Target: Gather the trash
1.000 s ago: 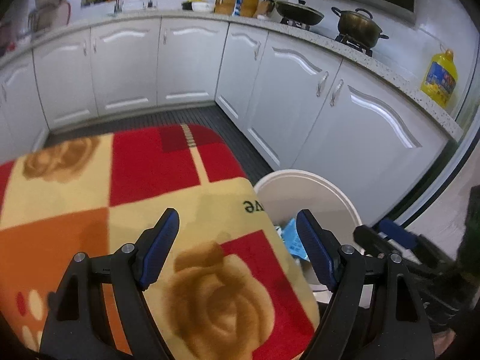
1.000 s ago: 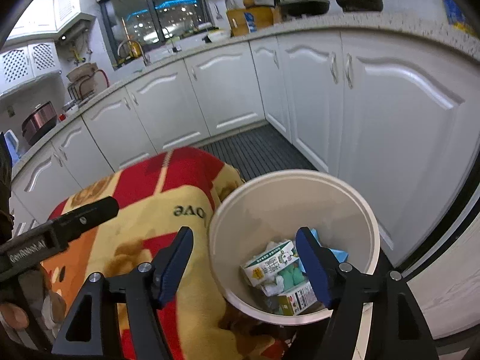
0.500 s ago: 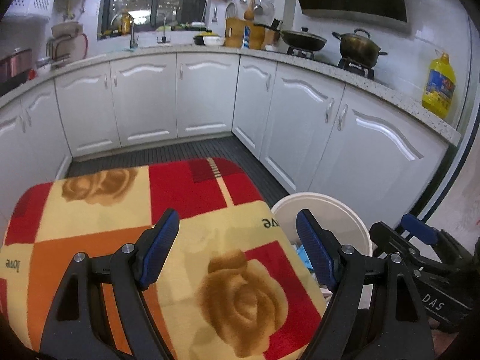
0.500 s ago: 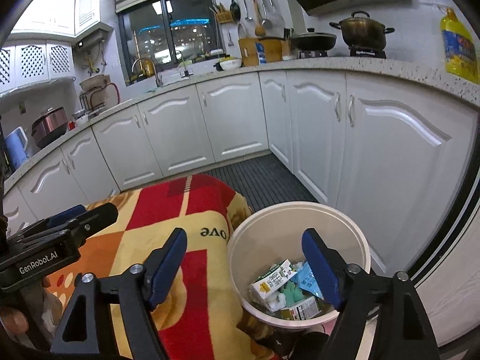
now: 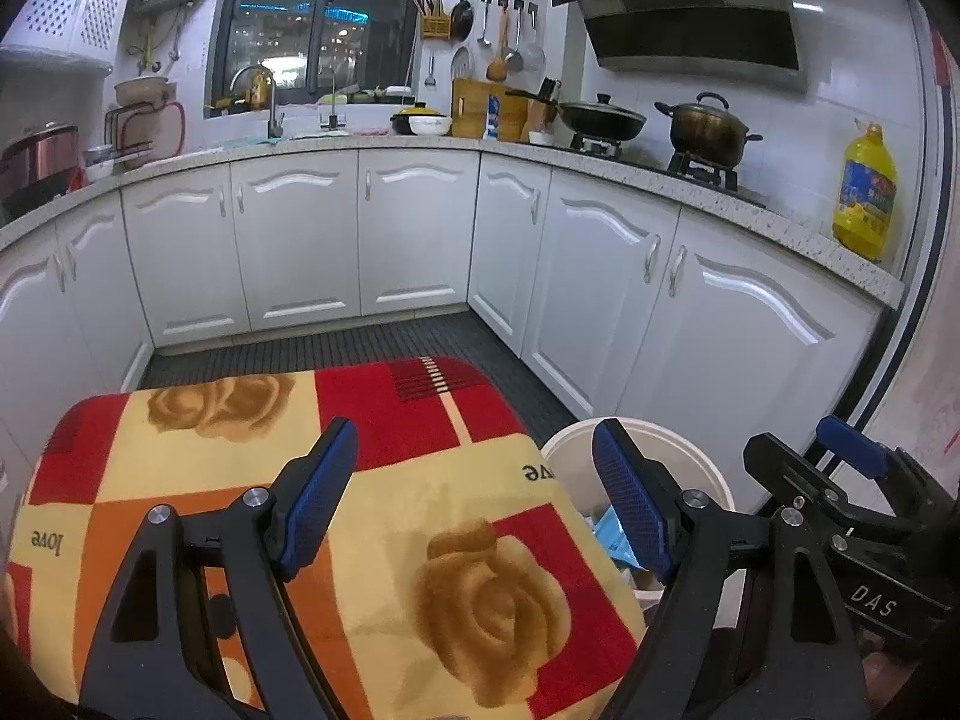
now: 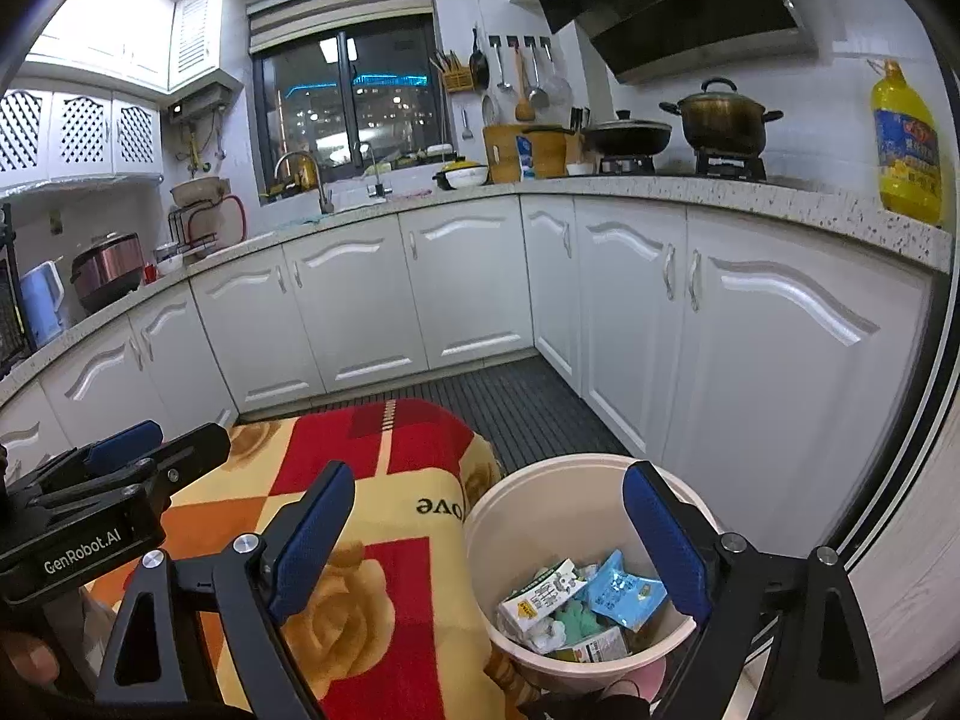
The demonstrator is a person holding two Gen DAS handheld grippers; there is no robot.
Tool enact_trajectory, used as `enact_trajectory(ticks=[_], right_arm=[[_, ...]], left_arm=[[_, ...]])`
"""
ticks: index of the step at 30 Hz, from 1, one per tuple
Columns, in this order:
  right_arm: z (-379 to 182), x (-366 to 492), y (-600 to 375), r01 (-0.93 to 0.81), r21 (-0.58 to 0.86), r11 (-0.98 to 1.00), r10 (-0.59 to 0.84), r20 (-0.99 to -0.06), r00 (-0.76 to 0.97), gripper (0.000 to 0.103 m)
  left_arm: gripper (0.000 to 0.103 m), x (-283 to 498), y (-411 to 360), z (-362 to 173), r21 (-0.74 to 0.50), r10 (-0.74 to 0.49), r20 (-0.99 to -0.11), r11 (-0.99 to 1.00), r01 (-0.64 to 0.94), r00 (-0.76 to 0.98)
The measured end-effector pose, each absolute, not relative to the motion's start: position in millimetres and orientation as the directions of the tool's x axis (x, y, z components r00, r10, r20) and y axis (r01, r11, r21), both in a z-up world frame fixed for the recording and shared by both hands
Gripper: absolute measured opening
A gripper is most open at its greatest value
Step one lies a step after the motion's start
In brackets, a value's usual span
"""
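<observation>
Both grippers are hovering over the blanket-covered table (image 5: 372, 498), empty; the left gripper (image 5: 474, 498) is standing released, jaws wide with only the blanket showing between them; the right gripper (image 6: 492, 540) has just been opening its jaws, and nothing is sitting between the pads, the bin merely showing through the gap. The white bin (image 6: 480, 540) is standing on the floor, just beside the table's right edge; inside it the trash is lying in a loose heap: a milk carton (image 6: 540, 591), a blue wrapper (image 6: 624, 588), a second small carton (image 6: 591, 648), something green between them. The visible blanket surface is showing no loose litter, though the near edge is hidden behind the gripper bodies; judgement: collection is looking finished or close to it, the last drop made, with only a check of hidden spots remaining.
</observation>
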State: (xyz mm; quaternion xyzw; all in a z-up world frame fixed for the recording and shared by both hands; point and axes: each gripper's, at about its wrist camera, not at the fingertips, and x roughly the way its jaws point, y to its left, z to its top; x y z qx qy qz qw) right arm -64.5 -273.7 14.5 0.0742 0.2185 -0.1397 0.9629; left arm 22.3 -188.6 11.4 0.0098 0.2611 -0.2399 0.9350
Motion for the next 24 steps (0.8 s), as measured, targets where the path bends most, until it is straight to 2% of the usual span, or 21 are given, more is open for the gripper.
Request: enact_trajectory(ticks=[10, 24], right_arm=[[27, -76, -267, 0.315, 0.064, 0.947, -0.266, -0.393, 0.880, 0.096], [30, -80, -268, 0.324, 0.064, 0.944, -0.278, -0.378, 0.883, 0.097]], left_arm=[[0.080, 17, -186, 17, -0.118, -0.454, -0.462, 0.883, 0.455, 0.762], [0.080, 17, -188, 15, -0.103, -0.447, -0.455, 0.886, 0.453, 0.770]])
